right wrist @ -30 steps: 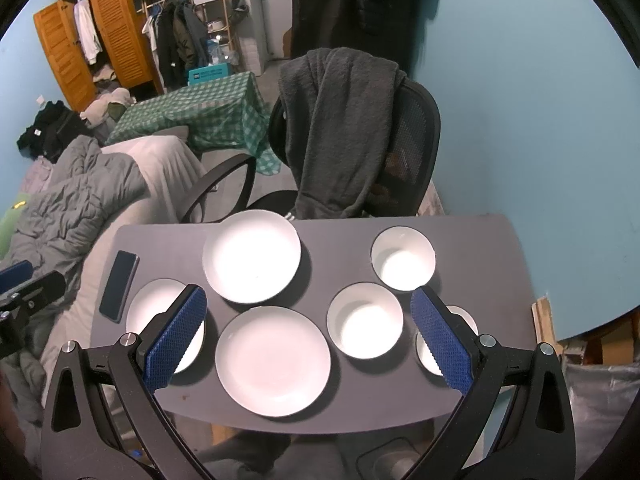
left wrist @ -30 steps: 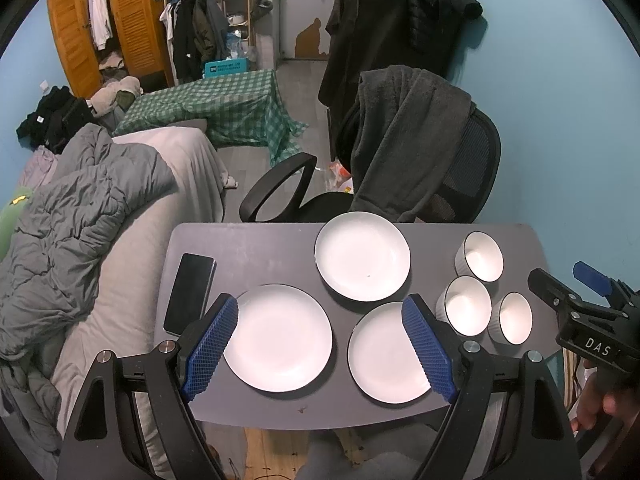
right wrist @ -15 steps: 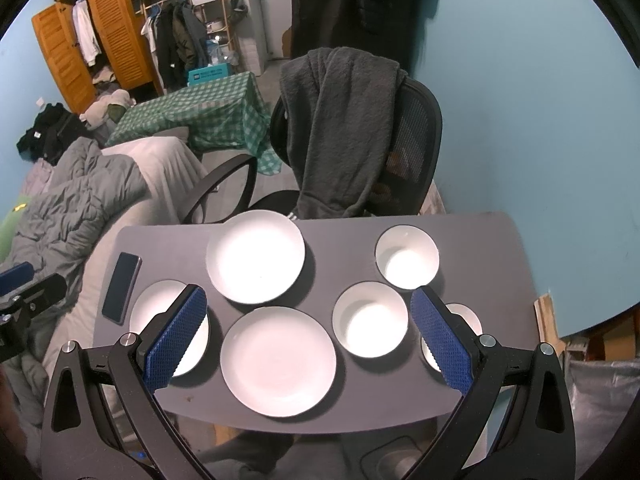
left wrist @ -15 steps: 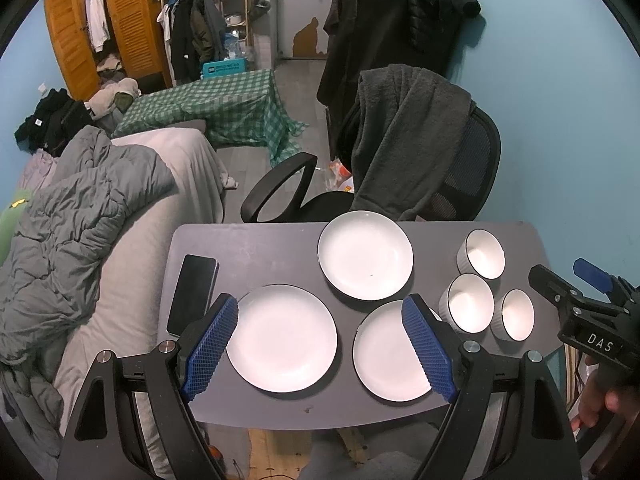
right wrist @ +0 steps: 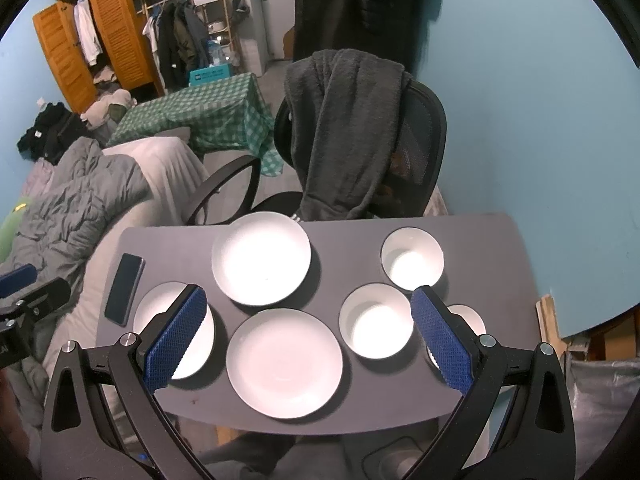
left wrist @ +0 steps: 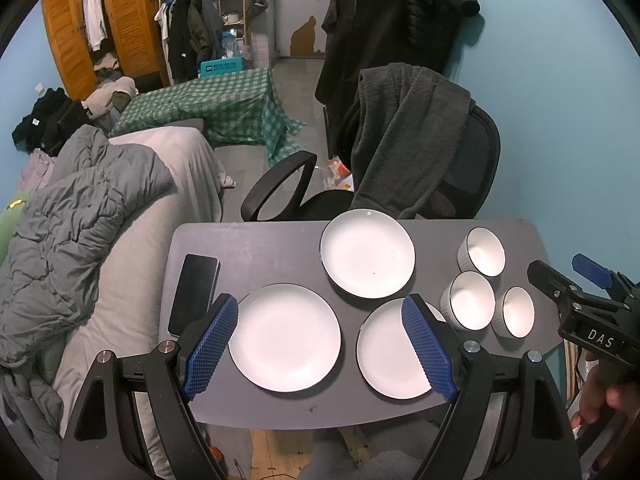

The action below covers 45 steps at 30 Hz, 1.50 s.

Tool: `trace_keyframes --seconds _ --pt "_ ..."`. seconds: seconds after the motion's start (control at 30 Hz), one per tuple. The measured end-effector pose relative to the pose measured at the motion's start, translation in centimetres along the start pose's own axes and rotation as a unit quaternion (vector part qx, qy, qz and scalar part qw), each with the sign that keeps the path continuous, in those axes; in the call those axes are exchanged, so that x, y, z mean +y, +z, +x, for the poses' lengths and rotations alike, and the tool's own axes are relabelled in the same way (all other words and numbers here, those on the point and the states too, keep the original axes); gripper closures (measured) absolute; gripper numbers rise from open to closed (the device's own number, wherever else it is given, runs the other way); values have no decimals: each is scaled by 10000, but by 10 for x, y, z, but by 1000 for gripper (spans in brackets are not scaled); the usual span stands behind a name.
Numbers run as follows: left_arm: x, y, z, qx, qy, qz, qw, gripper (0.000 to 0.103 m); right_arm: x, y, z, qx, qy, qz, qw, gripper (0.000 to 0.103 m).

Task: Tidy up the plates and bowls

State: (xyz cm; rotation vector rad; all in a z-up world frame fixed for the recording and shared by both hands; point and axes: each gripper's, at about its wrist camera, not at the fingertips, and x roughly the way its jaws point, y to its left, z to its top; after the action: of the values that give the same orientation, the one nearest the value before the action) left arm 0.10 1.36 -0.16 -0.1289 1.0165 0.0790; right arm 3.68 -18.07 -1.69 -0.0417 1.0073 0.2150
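You are holding both tools above a dark grey rounded tabletop point(left wrist: 256, 252), looking down on it. Your left gripper point(left wrist: 318, 348) is hanging with its blue-padded fingers spread wide and gripping nothing; your right gripper point(right wrist: 306, 340) is doing the same — jaws wide apart, empty.

Three round white plates with thin dark rims are lying on the table in a loose triangle: the far plate point(left wrist: 367, 254) near the chair side, the near-left plate point(left wrist: 285, 337) and the near-right plate point(left wrist: 394, 350), all close together but none stacked. To their right, three small white bowls with dark rims are sitting apart from one another: the far bowl point(right wrist: 412, 260), the middle bowl point(right wrist: 376, 327) and the near bowl point(left wrist: 516, 312) by the table's right edge. A black smartphone point(left wrist: 194, 294) is lying flat near the left edge.

Behind the table a black mesh office chair point(left wrist: 468, 168) is standing with a dark grey fleece blanket point(left wrist: 404, 136) draped over its back — against a light blue wall point(left wrist: 560, 100). To the left, a bed with a rumpled grey duvet point(left wrist: 72, 216) is running along the table.
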Motion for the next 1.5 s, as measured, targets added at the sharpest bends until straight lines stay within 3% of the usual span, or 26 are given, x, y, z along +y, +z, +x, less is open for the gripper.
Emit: trace_keyframes --seconds 0.17,0.3,0.63,1.13,1.5 --pt "0 0 0 -116 -21 14 9999 18 7 2 -1 -2 0 17 10000 3" --pt "4 -2 7 291 -103 -25 9995 18 9 2 0 8 5 12 10000 3" --pt "8 -11 25 538 -342 107 9979 18 11 -5 16 125 75 85 9999 3" --pt "5 -37 89 1143 -717 543 9894 18 -32 -45 51 650 -17 459 9968 3" --pt "-18 -53 142 1458 -904 1099 9790 18 -55 -99 89 1254 23 937 9877 3"
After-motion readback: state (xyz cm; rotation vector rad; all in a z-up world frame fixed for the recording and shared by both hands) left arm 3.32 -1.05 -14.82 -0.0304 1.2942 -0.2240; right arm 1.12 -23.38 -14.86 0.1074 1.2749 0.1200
